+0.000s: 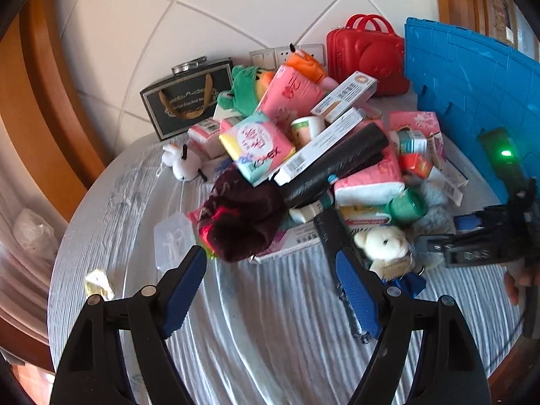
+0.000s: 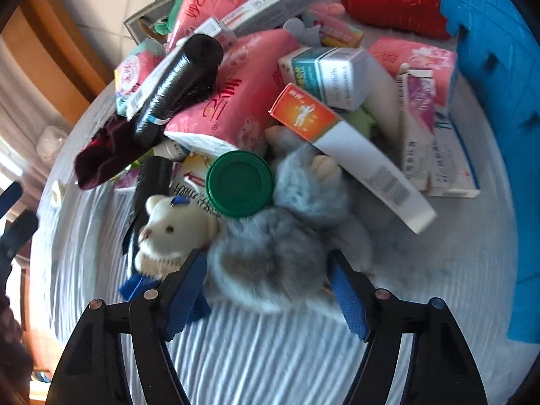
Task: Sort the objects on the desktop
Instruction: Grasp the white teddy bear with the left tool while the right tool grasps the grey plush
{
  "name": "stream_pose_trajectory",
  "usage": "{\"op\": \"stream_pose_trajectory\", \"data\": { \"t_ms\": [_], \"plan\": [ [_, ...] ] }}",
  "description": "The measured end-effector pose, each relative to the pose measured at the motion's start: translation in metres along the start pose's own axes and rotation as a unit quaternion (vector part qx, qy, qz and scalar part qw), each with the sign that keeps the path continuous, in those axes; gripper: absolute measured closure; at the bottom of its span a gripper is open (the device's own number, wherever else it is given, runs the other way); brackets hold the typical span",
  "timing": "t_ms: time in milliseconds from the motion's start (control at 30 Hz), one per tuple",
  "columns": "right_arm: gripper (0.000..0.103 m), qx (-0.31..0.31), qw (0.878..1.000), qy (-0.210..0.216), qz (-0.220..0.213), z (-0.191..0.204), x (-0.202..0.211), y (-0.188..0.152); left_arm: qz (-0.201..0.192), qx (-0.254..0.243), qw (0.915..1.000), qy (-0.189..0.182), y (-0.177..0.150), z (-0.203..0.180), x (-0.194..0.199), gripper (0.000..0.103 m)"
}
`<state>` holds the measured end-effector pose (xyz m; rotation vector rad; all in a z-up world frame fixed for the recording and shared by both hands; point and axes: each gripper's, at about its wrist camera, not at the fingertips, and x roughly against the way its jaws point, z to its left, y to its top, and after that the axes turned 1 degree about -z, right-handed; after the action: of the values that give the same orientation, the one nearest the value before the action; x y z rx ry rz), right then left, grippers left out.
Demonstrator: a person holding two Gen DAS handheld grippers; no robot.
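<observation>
The right gripper (image 2: pixel 266 280) has its jaws open around a fluffy grey plush toy (image 2: pixel 266 263), which lies just in front of the round green lid (image 2: pixel 240 184). Close squarely on its body. The left gripper (image 1: pixel 270 273) hangs open.

White tiled wall (image 1: pixel 209 17) ahead of the tongs, wooden frame (image 1: pixel 40 101) to their left, striped tablecloth (image 1: pixel 270 320) beneath them, daylight

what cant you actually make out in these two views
- Left wrist view: inside of the blue crate, only its outer wall shows.
- Left wrist view: right claw, edge-on, so how its jaws stand is unclear.
- Right wrist view: grey plush toy, its face is blurred and turned away.
</observation>
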<state>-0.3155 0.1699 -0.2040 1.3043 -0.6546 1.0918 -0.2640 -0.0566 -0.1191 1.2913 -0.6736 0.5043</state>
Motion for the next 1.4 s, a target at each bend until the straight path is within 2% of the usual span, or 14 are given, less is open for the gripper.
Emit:
{"op": "stream_pose_trajectory", "data": {
  "t_ms": [100,200,467,633,733,800,900,967,1067,1133,1167,1200,1267,1400],
  "plan": [
    [0.055,-0.010,1.000,0.001,0.024,-0.002,-0.027,0.003,0.008,0.003,0.9999,-0.006,-0.004,0.000,-0.002,0.024],
    [0.061,-0.028,0.999,0.034,0.011,-0.016,-0.027,-0.001,0.006,-0.010,0.9996,-0.025,-0.005,-0.013,-0.004,0.024],
    [0.062,0.032,0.999,0.003,-0.036,-0.036,0.042,-0.029,0.036,-0.008,0.9900,-0.136,-0.009,-0.070,-0.039,0.024],
    [0.061,0.035,0.999,0.000,-0.022,-0.055,0.037,-0.034,0.082,-0.010,0.9901,-0.114,-0.021,-0.101,-0.076,0.024],
    [0.054,0.026,0.999,0.025,0.000,-0.063,0.036,-0.038,0.079,-0.032,0.9922,-0.091,-0.019,-0.116,-0.090,0.024],
    [0.036,0.016,0.999,0.034,0.001,-0.068,0.036,-0.034,0.095,-0.034,0.9907,-0.091,-0.021,-0.124,-0.103,0.026],
    [0.022,-0.004,0.999,0.051,-0.009,-0.078,0.045,-0.031,0.099,-0.033,0.9898,-0.097,-0.028,-0.127,-0.110,0.047],
    [0.021,-0.028,0.998,0.055,-0.006,-0.086,0.044,-0.025,0.098,-0.038,0.9886,-0.108,-0.032,-0.127,-0.110,0.058],
    [0.022,-0.026,0.998,0.049,0.004,-0.081,0.029,-0.019,0.100,-0.022,0.9876,-0.119,-0.032,-0.123,-0.109,0.062],
    [0.039,0.014,1.000,0.016,0.020,-0.064,0.009,-0.015,0.098,-0.029,0.9875,-0.120,-0.033,-0.123,-0.108,0.063],
    [0.055,0.033,0.999,0.003,0.023,-0.057,0.000,-0.016,0.098,-0.033,0.9876,-0.118,-0.034,-0.124,-0.108,0.064],
    [0.060,0.052,0.998,-0.005,0.017,-0.049,-0.004,-0.018,0.099,-0.034,0.9874,-0.119,-0.034,-0.124,-0.107,0.064],
    [0.063,0.081,0.997,0.000,0.007,-0.035,0.005,-0.022,0.096,-0.033,0.9866,-0.127,-0.034,-0.122,-0.103,0.067],
    [0.063,0.039,0.998,0.052,-0.022,-0.044,0.047,-0.022,0.078,-0.034,0.9856,-0.146,-0.032,-0.115,-0.089,0.069]
  ]
}}
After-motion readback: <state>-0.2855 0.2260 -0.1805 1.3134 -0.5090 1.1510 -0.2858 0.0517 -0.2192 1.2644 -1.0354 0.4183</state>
